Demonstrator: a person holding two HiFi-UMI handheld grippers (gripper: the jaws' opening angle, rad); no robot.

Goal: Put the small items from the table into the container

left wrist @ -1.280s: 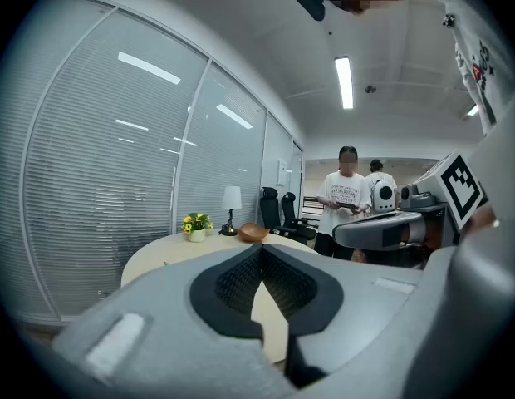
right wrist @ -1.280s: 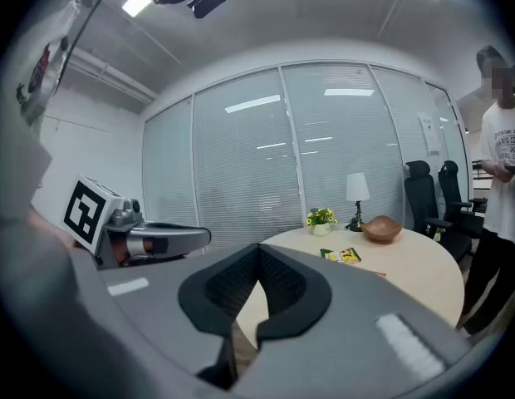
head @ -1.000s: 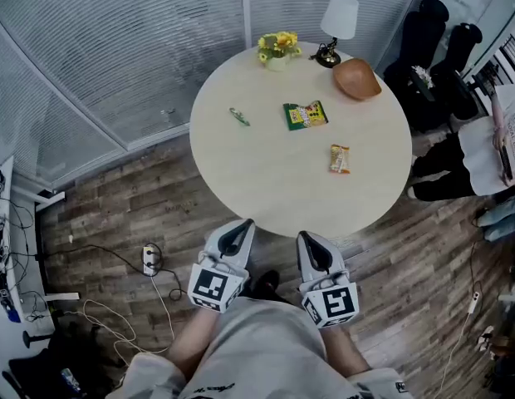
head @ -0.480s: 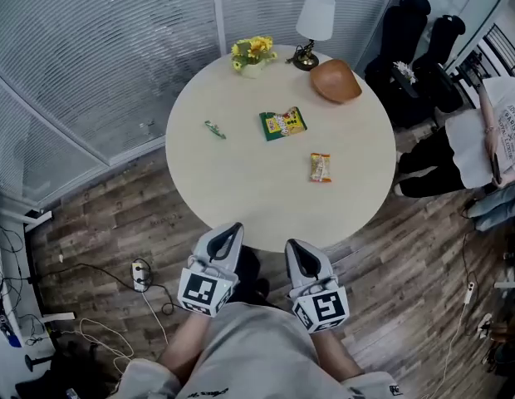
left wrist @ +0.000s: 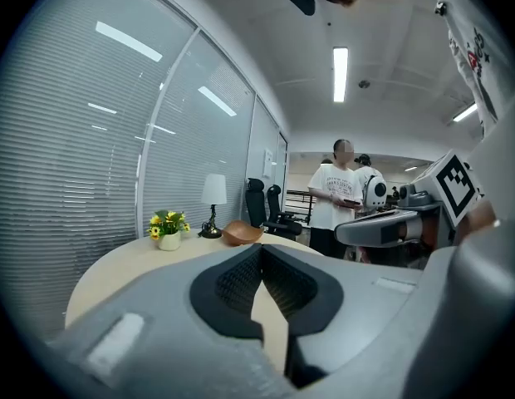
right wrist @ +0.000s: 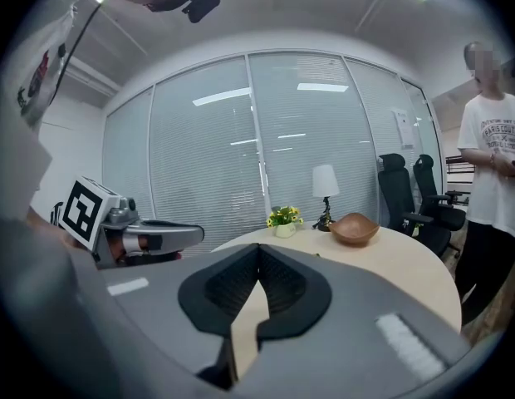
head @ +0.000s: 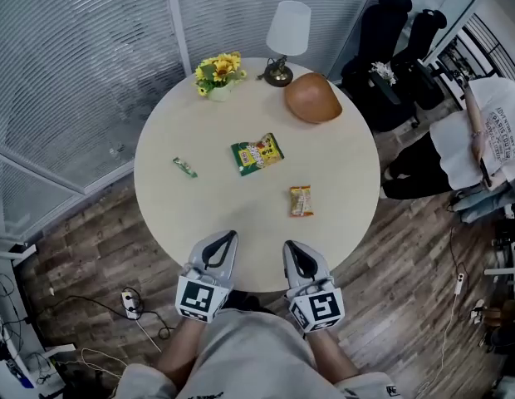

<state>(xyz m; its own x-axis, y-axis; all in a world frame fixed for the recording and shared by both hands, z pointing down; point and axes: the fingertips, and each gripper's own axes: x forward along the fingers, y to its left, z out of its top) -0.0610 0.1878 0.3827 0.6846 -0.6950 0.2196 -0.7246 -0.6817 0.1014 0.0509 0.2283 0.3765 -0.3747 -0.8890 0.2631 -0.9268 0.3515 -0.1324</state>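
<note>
1. The left gripper [head: 228,238] and right gripper [head: 291,246] are seen closed and empty at the table's [head: 158,198] near edge.
2. The green packet [head: 257,154], orange packet [head: 301,200] and small wrapper [head: 184,167] are laid flat mid-table, well apart from the bowl [head: 312,99].
3. All three are judged light, crinkly and slippery, and are best pinched by a raised edge.

An office meeting room: glass partition walls [head: 232,7] with blinds [head: 66,56] stand behind the round worktop [head: 241,214], 2 black office chairs [head: 384,32] beside it, strip lights [left wrist: 339,73] overhead.

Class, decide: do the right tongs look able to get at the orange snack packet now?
Probably yes: the right tongs, shut, are at the table edge, and nothing lies between them and the orange snack packet.
</note>
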